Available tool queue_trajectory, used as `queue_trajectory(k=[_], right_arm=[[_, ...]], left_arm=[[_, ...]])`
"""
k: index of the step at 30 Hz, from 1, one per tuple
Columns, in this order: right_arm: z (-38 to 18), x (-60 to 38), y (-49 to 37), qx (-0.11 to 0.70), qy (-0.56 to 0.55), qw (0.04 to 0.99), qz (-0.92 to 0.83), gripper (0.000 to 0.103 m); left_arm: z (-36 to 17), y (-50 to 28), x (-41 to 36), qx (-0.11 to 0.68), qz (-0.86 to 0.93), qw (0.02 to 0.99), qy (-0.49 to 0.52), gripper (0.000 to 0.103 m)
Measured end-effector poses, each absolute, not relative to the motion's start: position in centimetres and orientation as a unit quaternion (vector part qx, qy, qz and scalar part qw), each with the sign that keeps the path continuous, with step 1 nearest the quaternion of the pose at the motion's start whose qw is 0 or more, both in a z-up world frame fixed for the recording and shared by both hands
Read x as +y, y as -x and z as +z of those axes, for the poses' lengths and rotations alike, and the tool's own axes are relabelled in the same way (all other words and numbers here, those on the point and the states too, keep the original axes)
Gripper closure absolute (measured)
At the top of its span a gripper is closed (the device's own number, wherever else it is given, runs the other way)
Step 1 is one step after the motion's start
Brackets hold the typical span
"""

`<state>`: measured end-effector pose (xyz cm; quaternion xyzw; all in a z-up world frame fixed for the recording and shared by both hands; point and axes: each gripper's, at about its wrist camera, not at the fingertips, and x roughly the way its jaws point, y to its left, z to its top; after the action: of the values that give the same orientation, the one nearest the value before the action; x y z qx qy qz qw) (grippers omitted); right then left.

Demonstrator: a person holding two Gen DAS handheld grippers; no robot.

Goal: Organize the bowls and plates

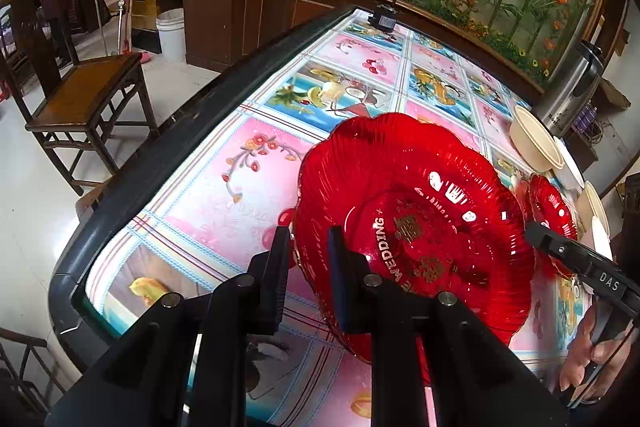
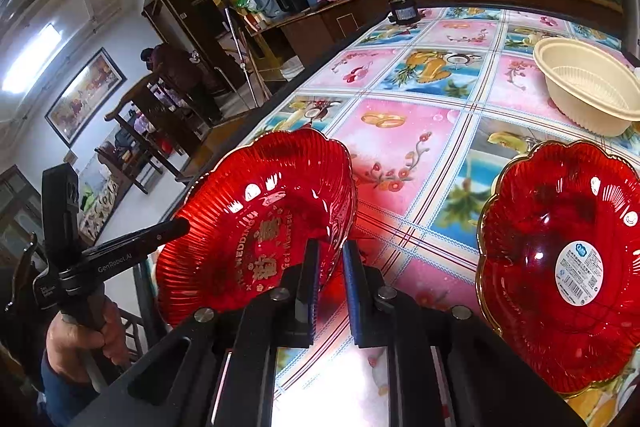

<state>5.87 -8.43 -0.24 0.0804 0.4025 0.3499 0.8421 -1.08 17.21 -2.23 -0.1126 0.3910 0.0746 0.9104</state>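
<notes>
A red wedding plate [image 1: 420, 227] with gold lettering is held tilted above the table. My left gripper [image 1: 310, 239] is shut on its near rim. My right gripper [image 2: 330, 259] is shut on the opposite rim of the same plate [image 2: 260, 223]. A second red plate [image 2: 568, 259] with a white label lies flat on the table to the right; it also shows in the left wrist view [image 1: 554, 215]. A cream bowl [image 2: 588, 91] sits beyond it, also in the left wrist view [image 1: 534, 139].
The table [image 1: 224, 195] has a colourful patterned cloth and a dark raised edge. More cream bowls [image 1: 592, 207] stand at the right edge. A small black device [image 2: 403, 10] sits at the far edge. A wooden chair [image 1: 80, 95] stands on the floor to the left.
</notes>
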Motion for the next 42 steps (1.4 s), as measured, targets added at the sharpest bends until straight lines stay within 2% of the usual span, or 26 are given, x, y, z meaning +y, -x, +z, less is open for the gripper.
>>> queue_trajectory(k=[4,6,7,16,21,29,38,40,42], right_arm=[[0.5,-9.7,-5.7,0.388,-0.093,0.847,0.351,0.089],[0.9,-10.6,-5.8,0.381,-0.104,0.851,0.347,0.089],[1.0,-11.0,-5.8,0.378,-0.109,0.853,0.343,0.088],[2.1,-16.1,-6.3,0.356,-0.153,0.869,0.307,0.084],[2.7,-18.8,-6.1,0.341,-0.171,0.879,0.285,0.08],[2.6,-23.9,-6.3,0.33,-0.202,0.895,0.222,0.08],[1.0,-26.0,-7.3,0.358,-0.205,0.895,0.169,0.08],[0.8,-26.1,-7.4,0.361,-0.199,0.898,0.15,0.076],[0.6,-26.3,-7.6,0.362,-0.196,0.901,0.138,0.06]], left_arm=[[-1.4,1.9,17.1,0.38,0.077,0.915,0.112,0.07],[-0.8,2.3,16.8,0.371,0.081,0.919,0.105,0.058],[-0.5,2.4,16.7,0.368,0.082,0.921,0.101,0.057],[1.4,3.0,13.4,0.353,0.05,0.931,0.076,0.057],[1.9,2.7,9.8,0.353,0.015,0.934,0.051,0.057],[2.4,1.1,3.2,0.365,-0.054,0.929,0.023,0.057],[0.6,-2.1,-4.1,0.404,-0.127,0.906,0.007,0.057],[-0.1,-2.6,-5.2,0.411,-0.126,0.903,-0.001,0.057],[-0.8,-2.6,-5.7,0.416,-0.128,0.9,-0.007,0.057]])
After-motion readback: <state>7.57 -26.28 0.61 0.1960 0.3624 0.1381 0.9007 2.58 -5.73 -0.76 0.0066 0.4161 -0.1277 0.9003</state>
